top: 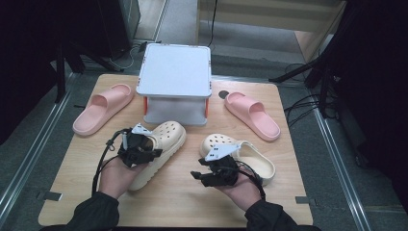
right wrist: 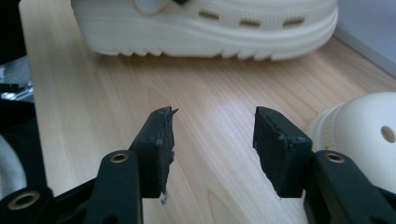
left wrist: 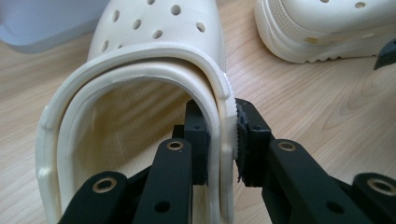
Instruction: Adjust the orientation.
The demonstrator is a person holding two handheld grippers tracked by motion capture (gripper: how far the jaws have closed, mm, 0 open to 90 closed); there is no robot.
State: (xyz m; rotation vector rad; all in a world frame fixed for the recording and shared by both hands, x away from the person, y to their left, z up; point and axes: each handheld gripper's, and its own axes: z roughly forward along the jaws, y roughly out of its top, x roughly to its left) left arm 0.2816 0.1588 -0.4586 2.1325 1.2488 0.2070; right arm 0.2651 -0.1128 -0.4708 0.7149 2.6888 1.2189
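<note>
The left hand-held gripper [left wrist: 222,140] is seen pinching the side wall of a cream clog [top: 161,147], one pad inside the opening and one outside, near the heel end. That clog lies near the middle of the worktop [top: 91,192], its toe pointing toward the grey box [top: 175,79] at the far edge. The right hand-held gripper [right wrist: 212,140] is held spread over bare wood with nothing between its pads, just beside the second cream clog [top: 243,154], which lies toward the right edge.

Trouble could be expected from the narrow grip: only a thin strip of soft, flexible wall is caught, so the clog might be twisted or let slip if it is lifted or swung quickly. The toe could also be knocked against the box or against the other clog, since both lie close. The right hand-held gripper could nudge the second clog away if it is closed off-centre.

Counted: two cream clogs, two pink slides (one [top: 103,108] by the far left corner, one [top: 252,115] toward the far right), one grey box, two hand-held grippers.
</note>
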